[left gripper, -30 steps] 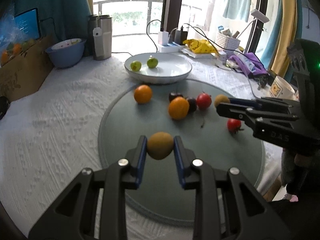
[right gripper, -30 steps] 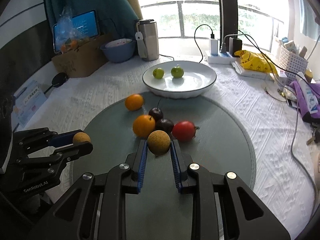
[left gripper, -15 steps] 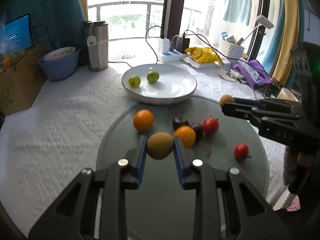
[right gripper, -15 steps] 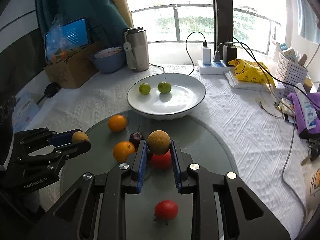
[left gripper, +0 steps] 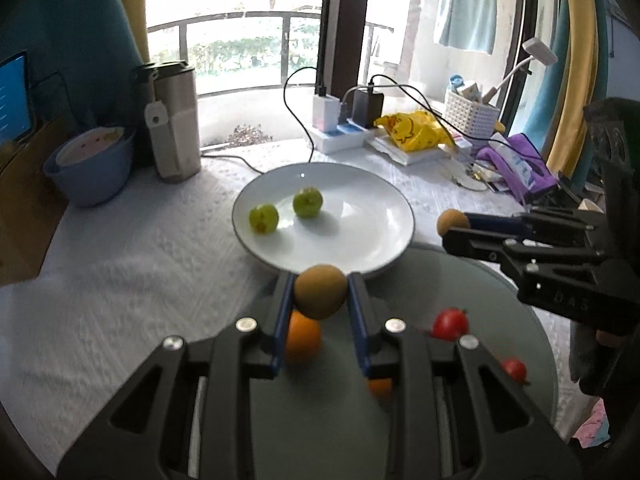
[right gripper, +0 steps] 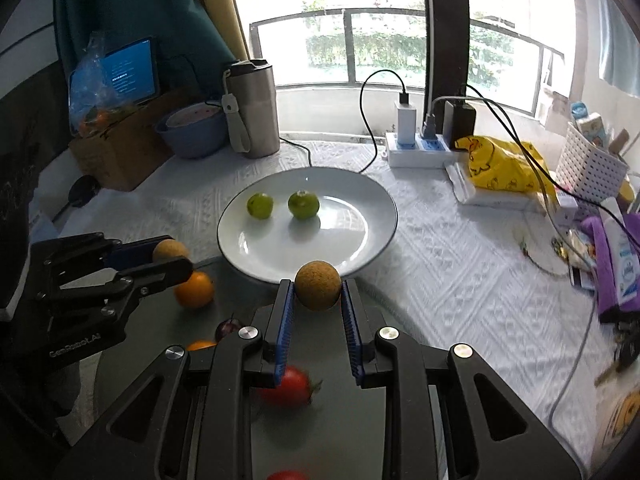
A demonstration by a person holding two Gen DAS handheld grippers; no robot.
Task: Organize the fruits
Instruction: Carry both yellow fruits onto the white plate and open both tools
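My left gripper is shut on a brown round fruit, held above the near rim of the white plate. My right gripper is shut on a second brown round fruit, also at the plate's near rim. The plate holds two green fruits. Below on the grey round mat lie oranges, red tomatoes and a dark plum. Each gripper shows in the other's view.
A steel tumbler, a blue bowl and a cardboard box stand at the back left. A power strip with cables, a yellow bag, a white basket and purple items lie at the right.
Both grippers have lifted with their brown fruits and moved forward from over the mat to the plate's near rim. The fruits on the mat now lie under and behind the fingers.
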